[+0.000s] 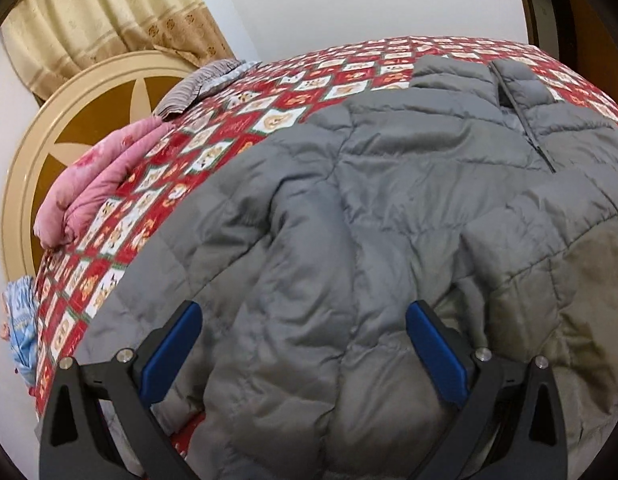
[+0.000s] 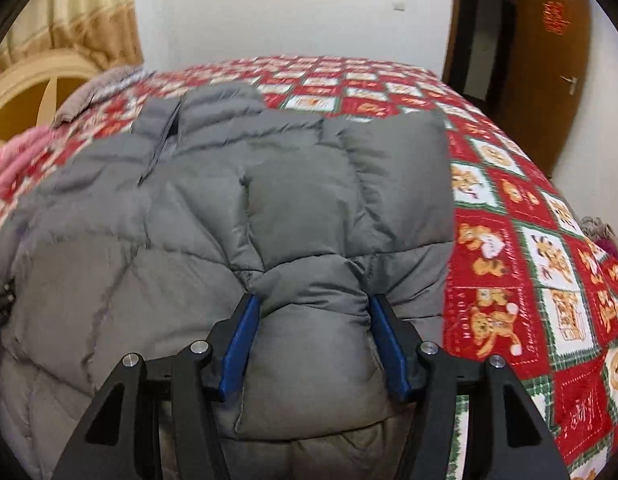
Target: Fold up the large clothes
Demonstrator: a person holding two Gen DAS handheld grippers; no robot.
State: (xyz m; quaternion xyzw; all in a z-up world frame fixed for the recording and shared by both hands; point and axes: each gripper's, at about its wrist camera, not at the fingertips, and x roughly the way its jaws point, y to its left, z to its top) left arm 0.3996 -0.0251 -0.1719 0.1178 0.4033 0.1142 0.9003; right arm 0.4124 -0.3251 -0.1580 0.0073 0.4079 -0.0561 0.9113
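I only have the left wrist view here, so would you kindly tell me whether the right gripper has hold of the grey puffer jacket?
Observer: Yes. The right gripper has its jaws pressed into a bunched fold of the jacket near its closest edge.
Operator: Thank you. What lies beyond the jacket on that side?
Observer: Bare red patchwork bedspread, running to the bed's edge.
Operator: And anything past the bed?
Observer: A brown wooden door with a metal handle, next to a dark doorway.
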